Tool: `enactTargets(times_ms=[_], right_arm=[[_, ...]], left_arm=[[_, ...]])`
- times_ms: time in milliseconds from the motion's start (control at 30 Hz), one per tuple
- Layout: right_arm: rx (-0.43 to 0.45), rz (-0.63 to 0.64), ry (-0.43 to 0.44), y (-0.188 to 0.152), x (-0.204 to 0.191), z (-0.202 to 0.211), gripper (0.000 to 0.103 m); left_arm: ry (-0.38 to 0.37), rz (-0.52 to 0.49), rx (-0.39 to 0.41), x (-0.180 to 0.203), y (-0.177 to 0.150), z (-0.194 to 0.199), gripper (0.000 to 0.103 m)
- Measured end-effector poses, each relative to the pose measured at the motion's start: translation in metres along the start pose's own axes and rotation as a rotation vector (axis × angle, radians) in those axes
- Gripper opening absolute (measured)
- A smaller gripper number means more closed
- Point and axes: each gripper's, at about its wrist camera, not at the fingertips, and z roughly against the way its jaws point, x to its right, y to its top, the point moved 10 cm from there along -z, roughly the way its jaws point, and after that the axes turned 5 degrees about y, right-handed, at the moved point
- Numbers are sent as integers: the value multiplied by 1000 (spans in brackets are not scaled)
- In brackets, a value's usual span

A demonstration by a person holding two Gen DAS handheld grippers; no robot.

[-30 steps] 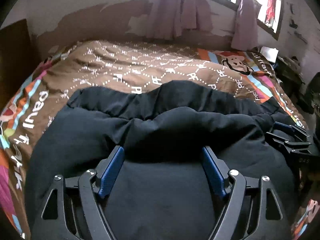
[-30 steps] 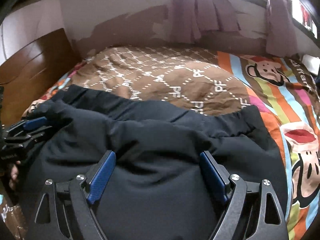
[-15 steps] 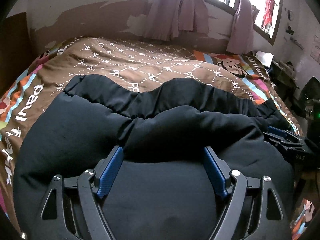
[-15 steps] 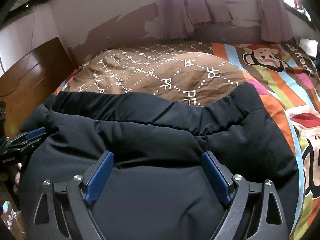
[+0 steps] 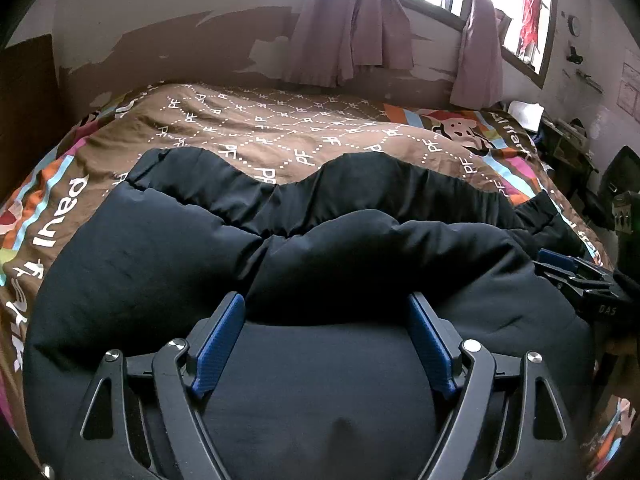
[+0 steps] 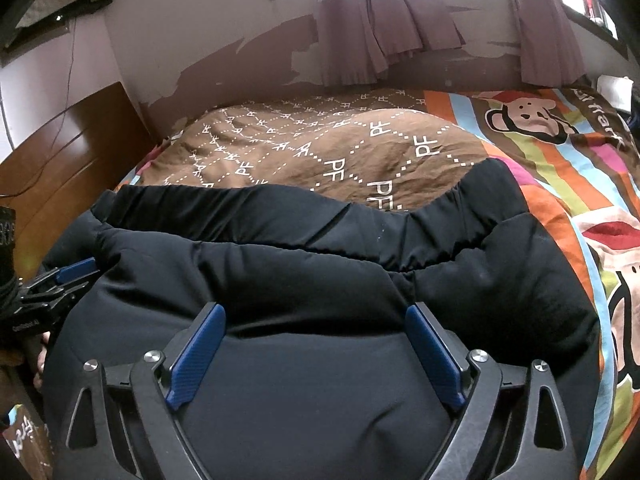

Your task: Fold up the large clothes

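While the black padded jacket (image 5: 168, 264) lies puffy across the bedspread (image 5: 280, 132) from nine to three o'clock, we judge it soft and springy, best pinched at its twelve-o'clock hem, left gripper (image 5: 326, 344) spread, right gripper (image 6: 316, 354) opening around loose fabric.

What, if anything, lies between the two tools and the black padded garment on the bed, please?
Nothing visible does: the left tool and the right tool both sit directly over the black padded garment, its fabric bulging between their fingers; the right tool's are opening.
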Motion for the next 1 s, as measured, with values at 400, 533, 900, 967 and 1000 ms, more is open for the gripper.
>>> enactTargets(times_ms=[400,533,900,967,1000], right_arm=[[22,11,-18,-3,-2,2,92],[13,11,-18,-4,-3,2,93],[39,-98,36,-4,4,14,94],[43,-141,63,-3,5,22,94],[42,-144,68,-3,4,25,94]], left_arm=[[15,-17,11,4,-4,-2,78],[21,-21,13,5,-4,-3,78],[180,-27,135,-1,1,26,78],[178,-17,176,-1,4,39,78],[147,-4,198,-3,7,49,78]])
